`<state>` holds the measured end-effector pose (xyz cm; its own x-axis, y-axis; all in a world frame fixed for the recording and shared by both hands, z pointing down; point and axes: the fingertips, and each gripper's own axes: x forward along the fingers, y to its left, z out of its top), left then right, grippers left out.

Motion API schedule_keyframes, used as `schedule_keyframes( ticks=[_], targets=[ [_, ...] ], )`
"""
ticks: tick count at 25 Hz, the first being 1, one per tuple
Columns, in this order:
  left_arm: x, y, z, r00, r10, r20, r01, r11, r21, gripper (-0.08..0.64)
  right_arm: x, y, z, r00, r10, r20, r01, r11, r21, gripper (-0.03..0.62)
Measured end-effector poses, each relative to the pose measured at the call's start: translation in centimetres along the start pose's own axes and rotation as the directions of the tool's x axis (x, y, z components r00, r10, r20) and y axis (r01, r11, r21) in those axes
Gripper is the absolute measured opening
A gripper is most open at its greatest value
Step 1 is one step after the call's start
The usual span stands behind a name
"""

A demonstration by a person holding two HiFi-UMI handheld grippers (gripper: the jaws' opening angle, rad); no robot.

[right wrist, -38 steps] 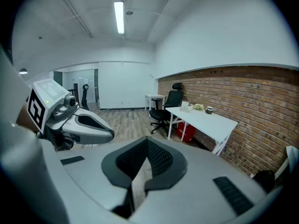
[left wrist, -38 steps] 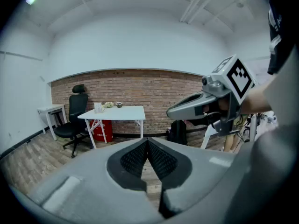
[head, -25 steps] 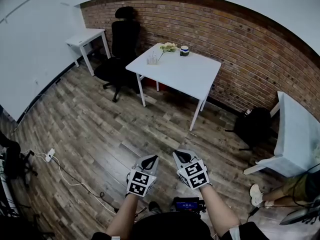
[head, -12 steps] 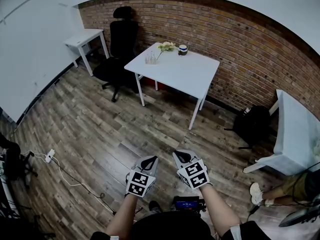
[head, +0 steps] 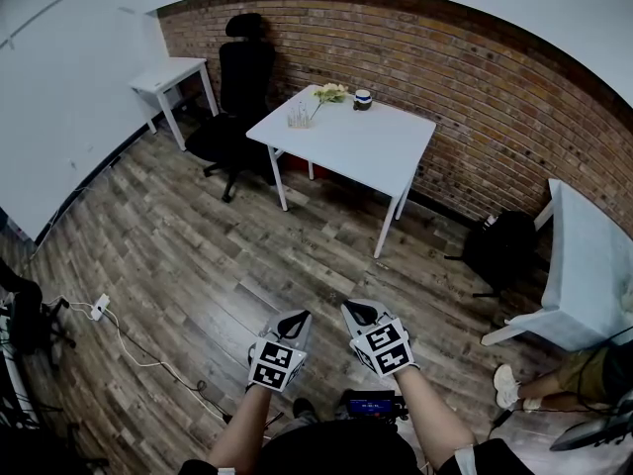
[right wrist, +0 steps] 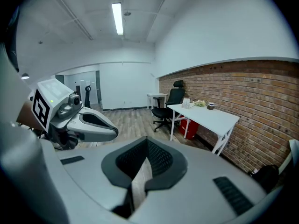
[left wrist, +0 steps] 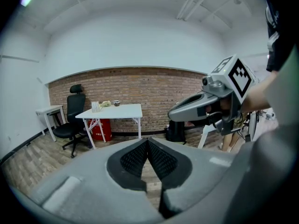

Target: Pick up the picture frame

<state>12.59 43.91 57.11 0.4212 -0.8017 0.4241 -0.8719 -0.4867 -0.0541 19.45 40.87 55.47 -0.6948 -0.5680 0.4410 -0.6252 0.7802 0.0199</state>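
Observation:
A white table (head: 376, 151) stands against the brick wall, far ahead of me. On its far left corner sit a small clear upright item (head: 300, 116) that may be the picture frame, a bunch of pale flowers (head: 332, 92) and a small dark jar (head: 363, 99). My left gripper (head: 298, 317) and right gripper (head: 356, 309) hang side by side over the wood floor, well short of the table. Both are shut with nothing between the jaws. The left gripper view shows its jaws (left wrist: 148, 139) closed, and so does the right gripper view (right wrist: 146, 140).
A black office chair (head: 237, 97) sits left of the table, with a small white desk (head: 170, 75) beyond it. A black bag (head: 504, 245) leans by the wall at right, beside another white table (head: 593, 265) and a person's foot (head: 506, 384). Cables and a power strip (head: 97, 307) lie at left.

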Motion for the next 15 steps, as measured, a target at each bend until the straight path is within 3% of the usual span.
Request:
schedule_keyframes(
  ticks=[9,15],
  targets=[
    [2.8,-0.9,1.3,1.0,0.026,-0.002,-0.026,1.0,0.008,0.012,-0.5,-2.6,-0.7,1.0,0.023,-0.001,-0.023,1.0,-0.021,0.009],
    [4.0,-1.8,3.3,0.998,0.056,0.004,-0.057,0.997,0.061,0.012,-0.2,-4.6,-1.2,0.999,0.038,-0.019,-0.04,0.996,-0.082,0.009]
  ],
)
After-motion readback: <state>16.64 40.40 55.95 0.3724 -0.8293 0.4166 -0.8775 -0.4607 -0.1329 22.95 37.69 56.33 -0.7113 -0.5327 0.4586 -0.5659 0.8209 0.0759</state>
